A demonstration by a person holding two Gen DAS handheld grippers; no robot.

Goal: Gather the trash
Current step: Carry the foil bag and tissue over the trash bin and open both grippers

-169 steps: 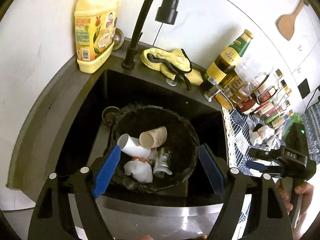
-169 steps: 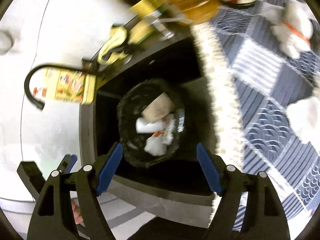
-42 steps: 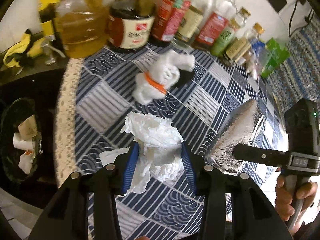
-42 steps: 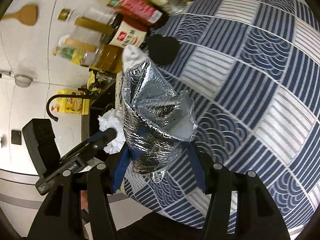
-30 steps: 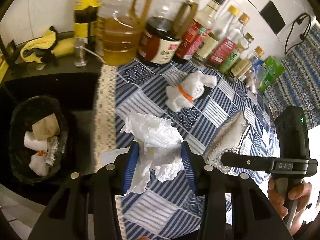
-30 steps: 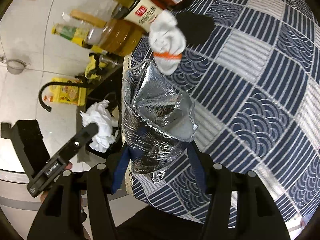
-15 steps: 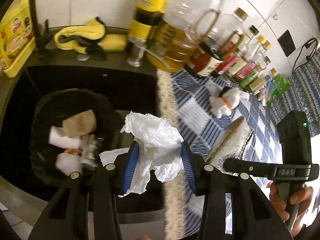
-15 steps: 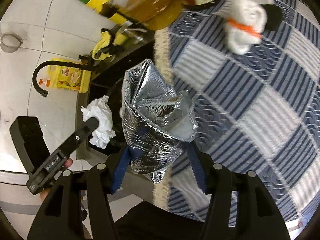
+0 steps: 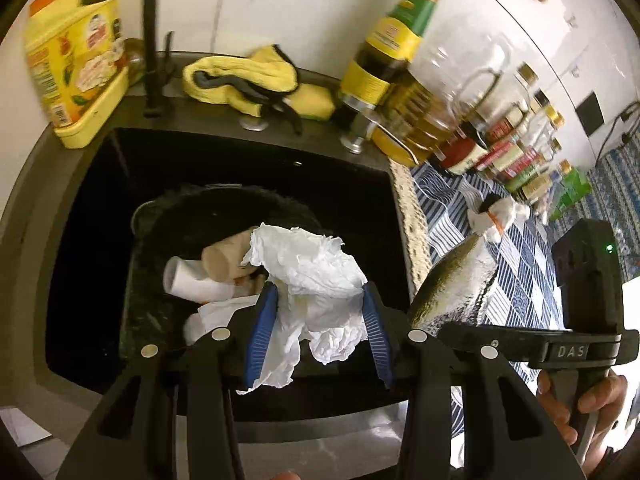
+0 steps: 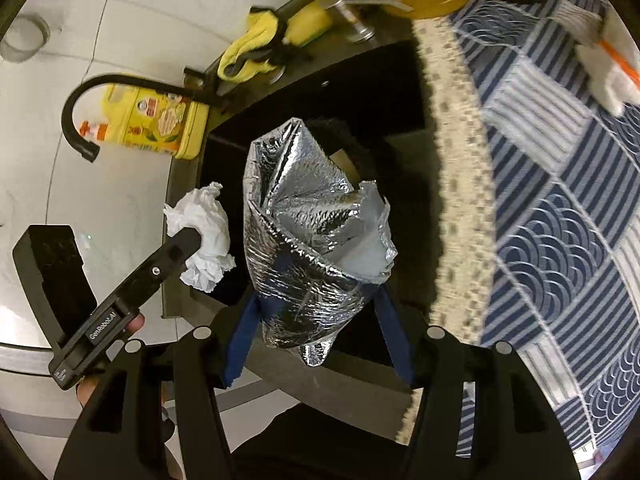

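My left gripper [image 9: 318, 334] is shut on a crumpled white tissue [image 9: 316, 276] and holds it above the black bin [image 9: 160, 216] standing in the dark sink. The bin holds paper cups [image 9: 204, 272] and other trash. My right gripper [image 10: 316, 332] is shut on a crumpled silver foil bag [image 10: 308, 236], held over the sink's right side; the bag hides most of the bin. The foil bag also shows in the left wrist view [image 9: 456, 284], and the tissue shows in the right wrist view [image 10: 204, 232].
A black faucet [image 9: 150, 40], a yellow detergent bottle [image 9: 76, 64] and a yellow cloth [image 9: 248, 80] sit behind the sink. Sauce bottles [image 9: 404, 60] line the wall. A blue patterned cloth [image 10: 560, 200] covers the counter, with a white rolled towel [image 9: 496, 216] on it.
Both grippers have moved left from over the patterned counter to over the sink, still holding the tissue and the foil bag. The tissue is now directly above the bin.
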